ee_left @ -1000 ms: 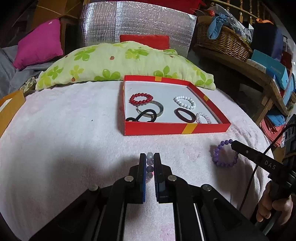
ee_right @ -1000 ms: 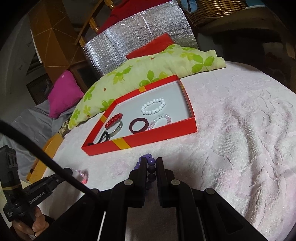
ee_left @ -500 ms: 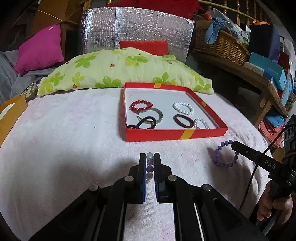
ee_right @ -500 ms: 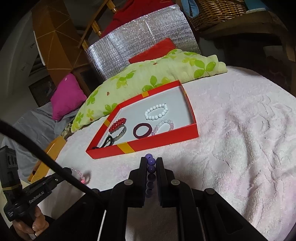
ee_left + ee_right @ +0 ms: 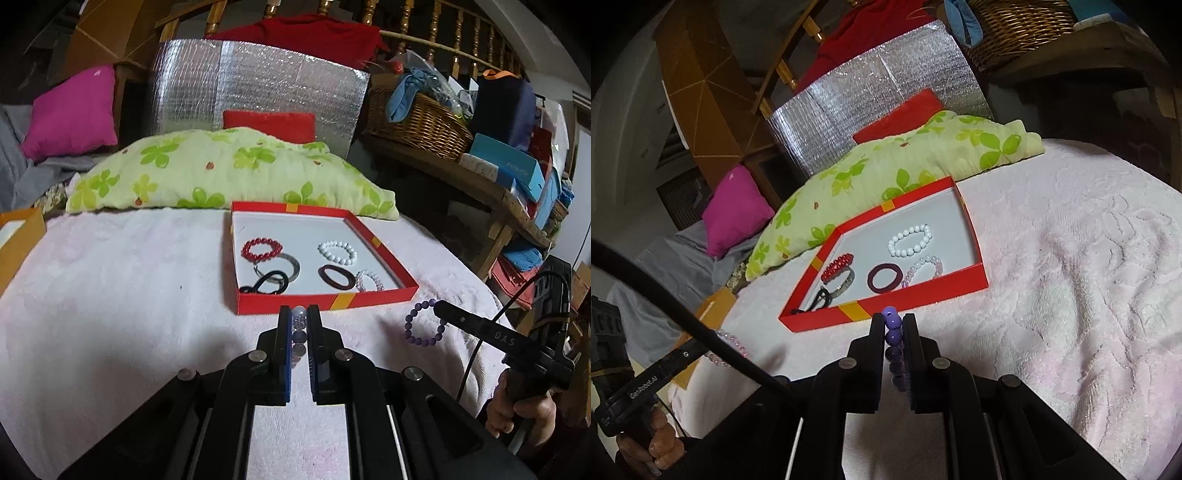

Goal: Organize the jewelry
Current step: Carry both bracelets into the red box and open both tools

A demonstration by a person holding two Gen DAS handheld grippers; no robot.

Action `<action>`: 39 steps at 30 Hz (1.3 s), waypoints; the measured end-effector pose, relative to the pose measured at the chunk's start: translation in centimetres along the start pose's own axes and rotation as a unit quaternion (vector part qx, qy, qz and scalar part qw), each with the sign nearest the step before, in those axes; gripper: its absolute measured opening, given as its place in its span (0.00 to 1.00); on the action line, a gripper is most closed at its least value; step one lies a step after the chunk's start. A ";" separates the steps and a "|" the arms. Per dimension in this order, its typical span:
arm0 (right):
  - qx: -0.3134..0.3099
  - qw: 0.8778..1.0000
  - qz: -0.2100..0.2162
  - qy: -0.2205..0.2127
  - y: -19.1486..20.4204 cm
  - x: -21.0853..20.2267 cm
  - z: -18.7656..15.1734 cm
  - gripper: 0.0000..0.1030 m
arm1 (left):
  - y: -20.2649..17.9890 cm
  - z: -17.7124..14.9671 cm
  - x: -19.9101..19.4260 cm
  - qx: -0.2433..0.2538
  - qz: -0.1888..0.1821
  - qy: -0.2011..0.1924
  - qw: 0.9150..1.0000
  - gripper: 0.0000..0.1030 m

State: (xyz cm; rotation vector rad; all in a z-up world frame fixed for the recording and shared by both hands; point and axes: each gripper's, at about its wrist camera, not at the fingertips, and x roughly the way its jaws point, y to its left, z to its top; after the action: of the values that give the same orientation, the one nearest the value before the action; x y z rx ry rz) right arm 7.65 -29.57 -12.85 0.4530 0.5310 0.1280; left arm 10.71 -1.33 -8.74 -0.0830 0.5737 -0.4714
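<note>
Holding a purple bracelet (image 5: 894, 343) in the closed right gripper (image 5: 894, 325) and a clear bracelet (image 5: 298, 325) in the closed left gripper (image 5: 299, 321), both just short of the red tray (image 5: 325, 303), six pieces already lie inside, two outstanding.

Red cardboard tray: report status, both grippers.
Left gripper shut on clear beaded bracelet. Right gripper shut on purple beaded bracelet. Red cardboard tray ahead, six pieces inside, approach unobstructed.
</note>
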 end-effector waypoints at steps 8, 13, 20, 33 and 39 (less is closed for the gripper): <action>0.026 0.999 0.017 -0.013 -0.8 -0.8 1.5 0.10 | -1.1 3.1 -0.4 0.016 0.009 -0.017 1.000 0.07; 0.047 0.998 0.026 -0.012 -1.4 0.2 4.4 0.10 | -2.4 5.9 0.4 0.027 -0.007 -0.032 0.999 0.08; 0.049 0.998 0.033 0.013 -1.0 4.2 10.6 0.10 | -2.8 9.5 4.3 0.014 -0.024 -0.031 0.999 0.08; 0.040 0.995 0.003 0.088 -0.6 16.2 15.9 0.10 | -0.8 11.8 16.1 -0.030 -0.023 0.049 0.998 0.08; 0.057 0.991 -0.012 0.123 -1.3 21.7 17.0 0.10 | -0.8 10.6 20.2 -0.018 -0.021 0.088 0.996 0.08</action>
State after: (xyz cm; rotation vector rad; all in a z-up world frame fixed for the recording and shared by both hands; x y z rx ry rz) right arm 35.00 -32.22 -10.38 0.5459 0.7883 0.1306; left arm 30.98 -11.75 -9.83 -0.0893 0.7546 -0.5114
